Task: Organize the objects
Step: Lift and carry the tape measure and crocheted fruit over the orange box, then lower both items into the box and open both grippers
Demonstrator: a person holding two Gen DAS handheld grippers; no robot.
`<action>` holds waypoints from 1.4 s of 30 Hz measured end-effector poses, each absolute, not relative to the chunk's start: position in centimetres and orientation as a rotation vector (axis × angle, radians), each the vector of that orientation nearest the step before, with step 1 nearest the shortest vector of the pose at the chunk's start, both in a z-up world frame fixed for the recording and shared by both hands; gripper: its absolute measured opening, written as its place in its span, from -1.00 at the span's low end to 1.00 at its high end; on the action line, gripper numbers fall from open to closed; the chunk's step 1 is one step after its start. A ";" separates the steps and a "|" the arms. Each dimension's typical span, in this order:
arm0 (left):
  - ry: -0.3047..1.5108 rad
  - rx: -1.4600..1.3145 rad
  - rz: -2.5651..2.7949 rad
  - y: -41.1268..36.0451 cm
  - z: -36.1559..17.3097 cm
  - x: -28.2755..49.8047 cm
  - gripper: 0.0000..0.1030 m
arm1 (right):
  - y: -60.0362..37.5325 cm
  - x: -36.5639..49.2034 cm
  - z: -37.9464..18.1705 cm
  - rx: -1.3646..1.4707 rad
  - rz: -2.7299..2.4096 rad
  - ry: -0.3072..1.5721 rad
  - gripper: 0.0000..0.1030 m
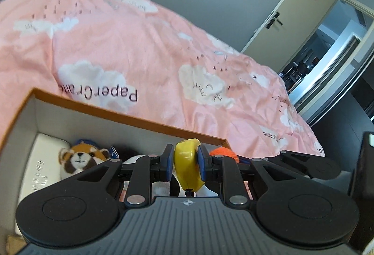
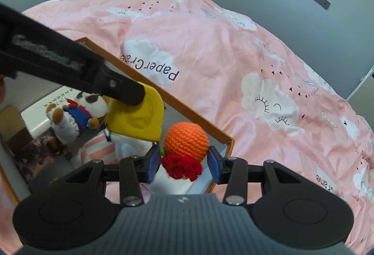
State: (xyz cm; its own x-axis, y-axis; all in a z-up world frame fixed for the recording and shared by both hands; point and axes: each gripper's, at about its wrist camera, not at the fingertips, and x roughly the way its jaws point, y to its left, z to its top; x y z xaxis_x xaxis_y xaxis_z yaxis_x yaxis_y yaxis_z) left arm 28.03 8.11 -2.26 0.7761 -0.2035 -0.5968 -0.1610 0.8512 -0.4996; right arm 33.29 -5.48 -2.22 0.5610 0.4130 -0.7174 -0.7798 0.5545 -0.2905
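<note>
Left wrist view shows my left tongs (image 1: 186, 161) clamped on a yellow tape measure (image 1: 188, 165), its flat faces pressed between the two blue pads, its body standing on edge and poking up past the fingertips. It hangs over the open orange-rimmed box (image 1: 131, 118) that sits on the pink cloud-print bed (image 1: 140, 44). Down inside the box, to the left of the tongs, I see a red panda plush (image 1: 79, 158) lying against a white package (image 1: 41, 166).

From the right wrist view, my right tongs (image 2: 184, 162) sit around a crocheted orange ball (image 2: 186, 139) with a red crocheted piece (image 2: 182, 167) below it. The pads flank this toy on both sides; the left pad looks close against the red part, while a sliver of gap shows beside the right pad, so I cannot tell whether it is truly gripped. The toy is above the near corner of the box. In this same view the left tongs come in from the upper left as a black bar, with the tape measure at their tip, just left of and slightly beyond the orange ball, above a plush in a blue outfit (image 2: 74, 114) and a striped pink-and-white item (image 2: 98, 149) in the box.
</note>
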 end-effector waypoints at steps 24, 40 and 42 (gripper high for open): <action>0.881 -0.610 0.019 7.1 -7.6 32.9 -0.58 | -3.8 34.7 -5.8 -0.884 0.752 0.633 0.00; 0.763 -0.514 0.119 6.4 -5.1 31.5 -0.14 | -4.3 33.2 -4.2 -0.875 0.714 0.564 0.19; 0.739 -0.512 0.131 6.4 -4.6 30.9 -0.12 | -4.6 33.0 -3.7 -0.865 0.707 0.558 0.19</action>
